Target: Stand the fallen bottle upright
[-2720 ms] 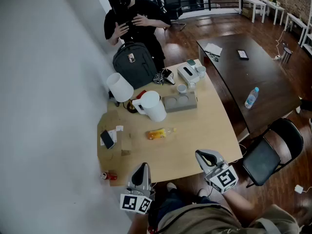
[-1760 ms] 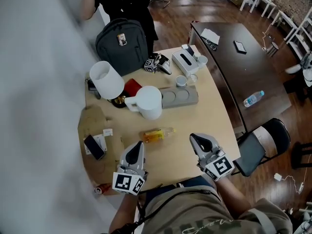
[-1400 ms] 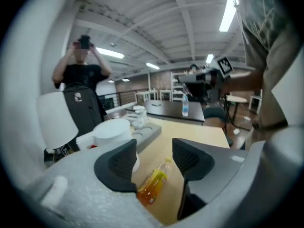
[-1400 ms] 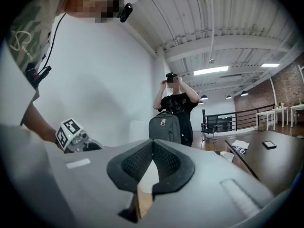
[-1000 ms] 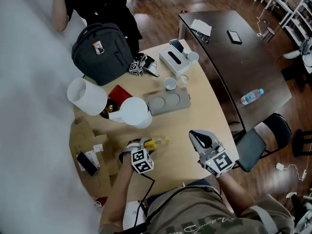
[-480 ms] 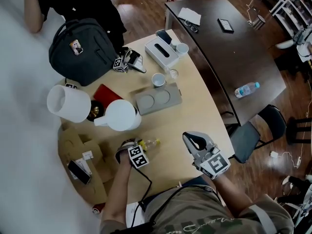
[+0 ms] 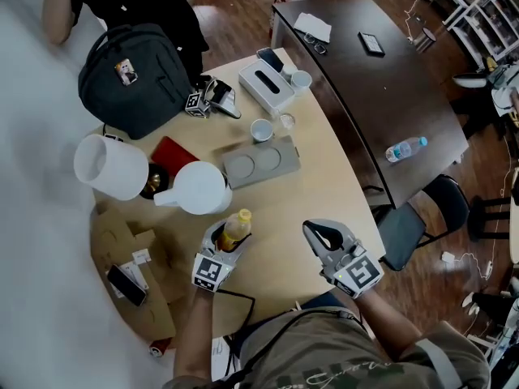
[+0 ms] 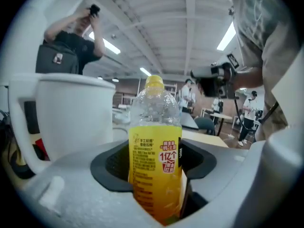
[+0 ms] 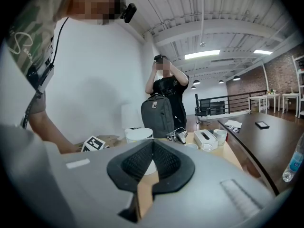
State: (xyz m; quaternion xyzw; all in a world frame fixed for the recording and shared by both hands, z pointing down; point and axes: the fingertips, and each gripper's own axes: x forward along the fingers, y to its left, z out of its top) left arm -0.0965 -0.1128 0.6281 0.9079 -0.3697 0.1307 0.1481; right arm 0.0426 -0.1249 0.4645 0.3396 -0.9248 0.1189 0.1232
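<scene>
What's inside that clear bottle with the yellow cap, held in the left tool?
Yellow-orange drink fills the clear plastic bottle to its shoulder; the domed part under the yellow cap looks empty. The dark pads of the left gripper cover its base, which cannot be seen.

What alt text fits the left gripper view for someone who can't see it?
An upright bottle of orange-yellow drink with a yellow cap is gripped by the left tool, whose dark jaws have just closed further on it. A white pitcher stands close behind on the left.
</scene>
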